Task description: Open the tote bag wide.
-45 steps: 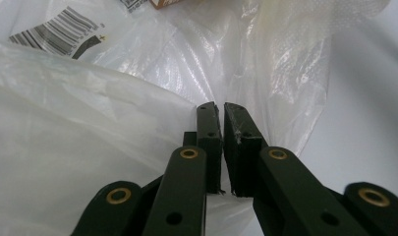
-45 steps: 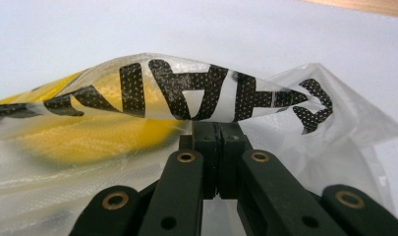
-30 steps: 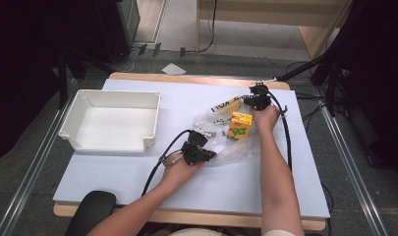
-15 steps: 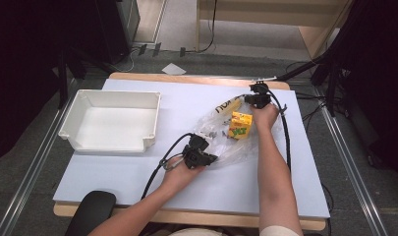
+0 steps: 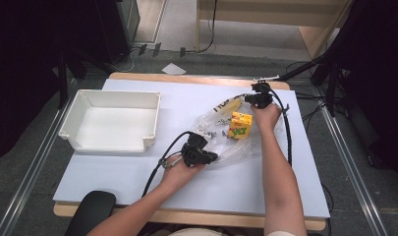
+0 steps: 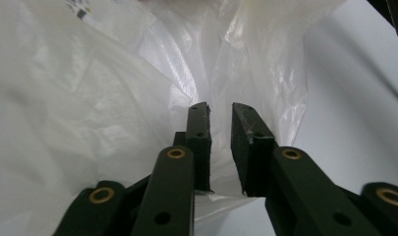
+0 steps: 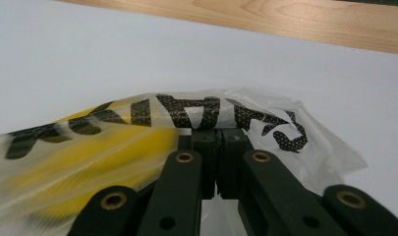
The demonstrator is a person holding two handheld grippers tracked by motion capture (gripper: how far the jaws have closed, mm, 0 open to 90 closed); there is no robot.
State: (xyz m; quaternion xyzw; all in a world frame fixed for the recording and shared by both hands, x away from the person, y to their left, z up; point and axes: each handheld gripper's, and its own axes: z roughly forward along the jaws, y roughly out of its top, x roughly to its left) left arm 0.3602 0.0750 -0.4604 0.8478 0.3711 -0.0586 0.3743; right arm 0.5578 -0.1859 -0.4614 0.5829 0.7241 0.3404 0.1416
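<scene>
My left gripper [image 6: 219,110] sits at the near edge of the crinkled clear plastic bag [image 5: 221,132]; its jaws have just been opening, a narrow gap now between them with film at their base. My right gripper [image 7: 218,135] pinches the bag's far printed edge, jaws together. The bag lies mid-table with a yellow carton [image 5: 240,125] inside, right of the white plastic tray [image 5: 71,120].

Your table [image 5: 127,196] has a pale blue-white top with a wooden edge showing at the far and near sides. On it, at your left, sits a white tray [image 5: 110,101]. Right of the middle lies a clear plastic bag [image 5: 245,150] with black lettering, a yellow carton [image 5: 240,125] on it.
</scene>
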